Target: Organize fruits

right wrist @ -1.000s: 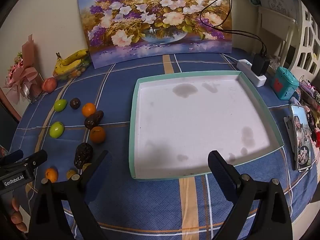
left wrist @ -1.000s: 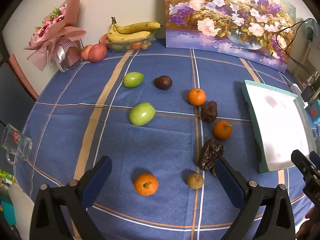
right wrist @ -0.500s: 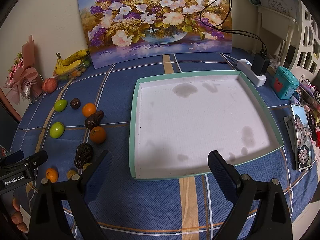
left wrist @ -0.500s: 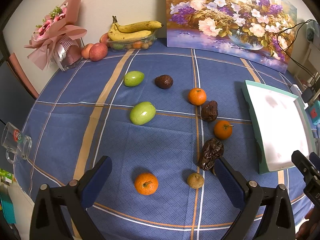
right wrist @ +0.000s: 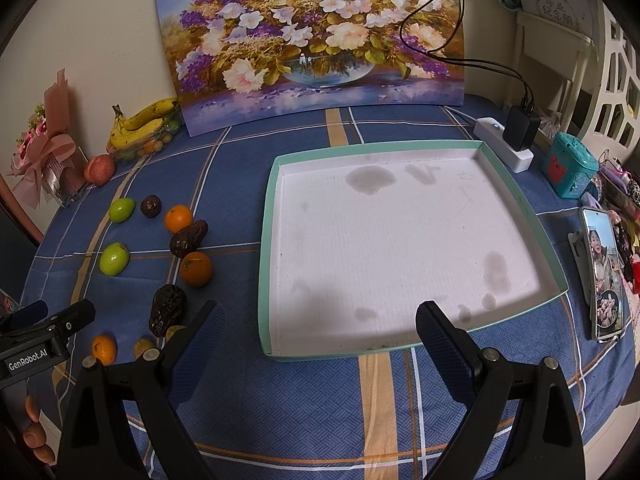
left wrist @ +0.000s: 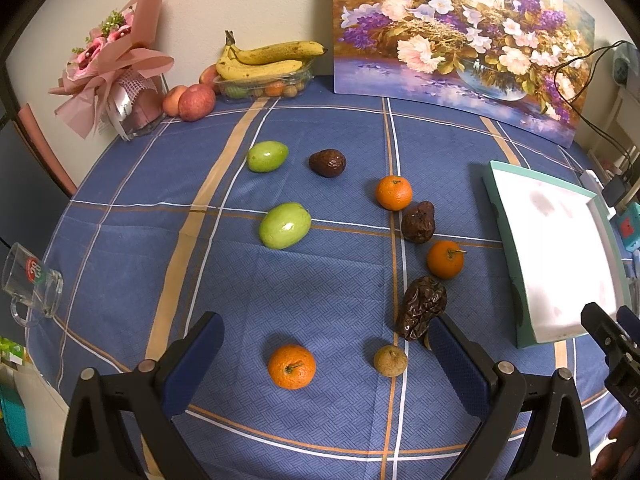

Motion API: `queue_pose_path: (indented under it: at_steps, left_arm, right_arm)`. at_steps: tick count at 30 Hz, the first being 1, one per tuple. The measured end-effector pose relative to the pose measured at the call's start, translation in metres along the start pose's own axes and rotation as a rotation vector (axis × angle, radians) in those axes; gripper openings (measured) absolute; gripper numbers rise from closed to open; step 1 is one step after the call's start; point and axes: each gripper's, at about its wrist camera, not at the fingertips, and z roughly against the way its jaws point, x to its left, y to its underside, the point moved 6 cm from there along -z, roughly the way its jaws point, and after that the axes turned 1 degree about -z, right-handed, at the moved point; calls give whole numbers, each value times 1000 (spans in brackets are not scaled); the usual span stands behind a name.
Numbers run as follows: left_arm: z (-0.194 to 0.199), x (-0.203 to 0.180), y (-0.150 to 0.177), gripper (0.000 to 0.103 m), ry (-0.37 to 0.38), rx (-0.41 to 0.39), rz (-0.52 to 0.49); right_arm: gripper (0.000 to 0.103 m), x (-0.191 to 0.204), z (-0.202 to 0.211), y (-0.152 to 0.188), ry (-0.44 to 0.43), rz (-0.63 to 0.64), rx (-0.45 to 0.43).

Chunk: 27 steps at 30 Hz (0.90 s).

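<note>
Loose fruit lies on the blue tablecloth: three oranges, the nearest one, two green fruits, wrinkled dark fruits and a small brown one. A white tray with a teal rim sits to their right and holds nothing. My left gripper is open, hovering just short of the nearest orange. My right gripper is open above the tray's near edge. The fruit also shows at the left of the right wrist view.
A flower painting leans on the back wall. Bananas on a fruit container, apples and a bouquet stand at the back left. A glass mug lies at the left edge. A power strip, teal box and phone sit right of the tray.
The left gripper's view has shifted slightly, with the fruit a touch lower and nearer. The right gripper has hardly moved. Both stay open.
</note>
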Motion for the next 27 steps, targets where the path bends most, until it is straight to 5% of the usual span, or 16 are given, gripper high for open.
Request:
queue_pose_path:
  at_steps: [27]
  left_arm:
    - [1,-2,-1,103,35,-15,21]
  right_arm:
    - [96,2,-1,3,-4,0,5]
